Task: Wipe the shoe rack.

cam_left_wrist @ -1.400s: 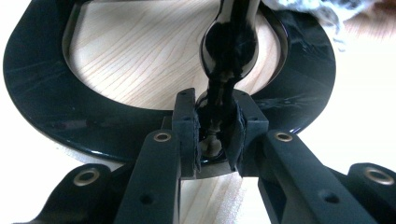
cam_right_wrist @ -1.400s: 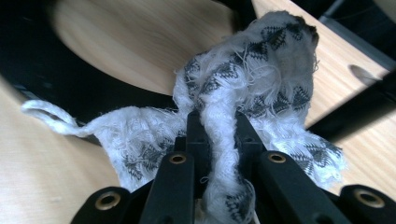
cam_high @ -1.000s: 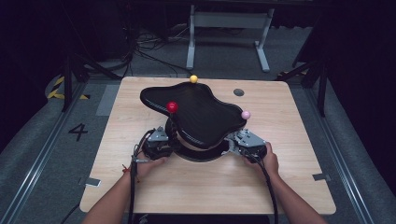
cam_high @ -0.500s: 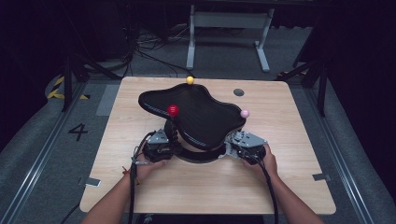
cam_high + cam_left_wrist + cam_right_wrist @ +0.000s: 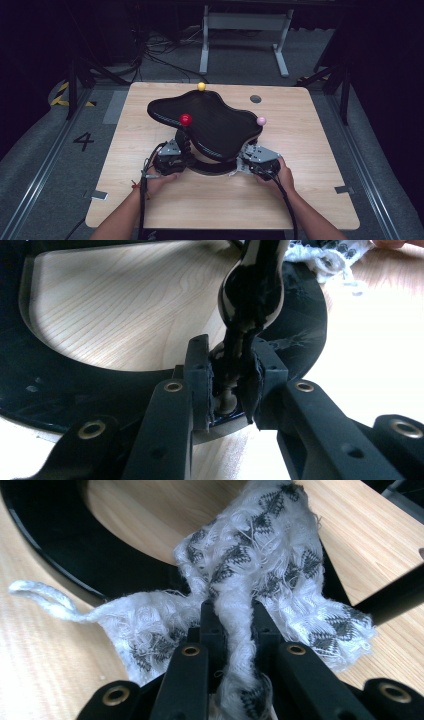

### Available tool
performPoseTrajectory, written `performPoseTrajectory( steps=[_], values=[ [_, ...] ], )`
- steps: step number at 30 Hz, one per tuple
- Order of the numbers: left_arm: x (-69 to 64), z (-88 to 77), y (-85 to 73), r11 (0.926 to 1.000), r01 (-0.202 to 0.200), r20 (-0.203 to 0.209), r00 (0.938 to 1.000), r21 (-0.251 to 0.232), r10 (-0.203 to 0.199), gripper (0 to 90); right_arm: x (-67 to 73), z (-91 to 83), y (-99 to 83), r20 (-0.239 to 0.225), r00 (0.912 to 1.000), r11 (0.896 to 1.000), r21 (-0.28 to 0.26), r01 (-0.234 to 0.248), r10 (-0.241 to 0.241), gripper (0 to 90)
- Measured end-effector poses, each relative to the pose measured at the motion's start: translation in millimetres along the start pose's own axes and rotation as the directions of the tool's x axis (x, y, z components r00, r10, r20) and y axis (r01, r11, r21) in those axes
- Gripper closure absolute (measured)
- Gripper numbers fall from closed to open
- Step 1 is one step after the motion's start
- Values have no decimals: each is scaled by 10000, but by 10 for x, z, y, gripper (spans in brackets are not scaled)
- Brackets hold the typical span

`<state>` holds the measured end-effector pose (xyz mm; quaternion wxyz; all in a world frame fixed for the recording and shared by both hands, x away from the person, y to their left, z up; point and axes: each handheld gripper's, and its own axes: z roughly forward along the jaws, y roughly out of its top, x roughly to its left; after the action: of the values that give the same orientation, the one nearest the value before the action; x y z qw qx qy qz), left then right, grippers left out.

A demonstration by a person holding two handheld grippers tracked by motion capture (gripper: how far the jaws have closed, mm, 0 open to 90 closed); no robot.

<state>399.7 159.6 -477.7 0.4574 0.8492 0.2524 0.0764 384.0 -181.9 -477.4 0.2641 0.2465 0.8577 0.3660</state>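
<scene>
Now left gripper (image 5: 231, 390) clamps stand post (image 5: 250, 295); right gripper (image 5: 234, 625) clamps cloth (image 5: 250, 565).

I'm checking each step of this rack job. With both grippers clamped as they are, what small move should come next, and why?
Probably sweep the white cloth a little along the black base ring. The right gripper is shut on the cloth, which lies against the ring, while the left gripper is shut on the black post, steadying the stand.

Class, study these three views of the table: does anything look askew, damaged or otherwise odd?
Yes. The black wavy-edged tray sits tilted on its black ring-shaped stand, far side higher. The white cloth with grey diamond pattern pinched by the right gripper looks frayed.
</scene>
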Motion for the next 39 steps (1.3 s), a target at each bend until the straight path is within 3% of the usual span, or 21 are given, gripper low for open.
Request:
performPoseTrajectory(
  steps=[11,15,20,26,39],
  values=[
    [-10,4,-1,10000,-46,38,10000,-23,46,748,148,9,107,-637,9977,9996,-173,220,-230,816],
    [0,1,1,9999,-100,111,9999,31,100,747,277,57,188,-903,9954,9989,-362,287,-319,817],
    [-1,2,2,9998,-170,112,9998,37,170,748,368,138,271,-807,9942,9967,-470,667,-703,817],
    [-9,-1,1,9998,-209,45,9998,63,209,749,311,143,236,-563,9960,9965,-507,665,-693,817],
    [-6,1,2,9997,-226,71,9997,45,226,748,48,130,93,146,9999,9988,-484,49,-42,818]
  ],
)
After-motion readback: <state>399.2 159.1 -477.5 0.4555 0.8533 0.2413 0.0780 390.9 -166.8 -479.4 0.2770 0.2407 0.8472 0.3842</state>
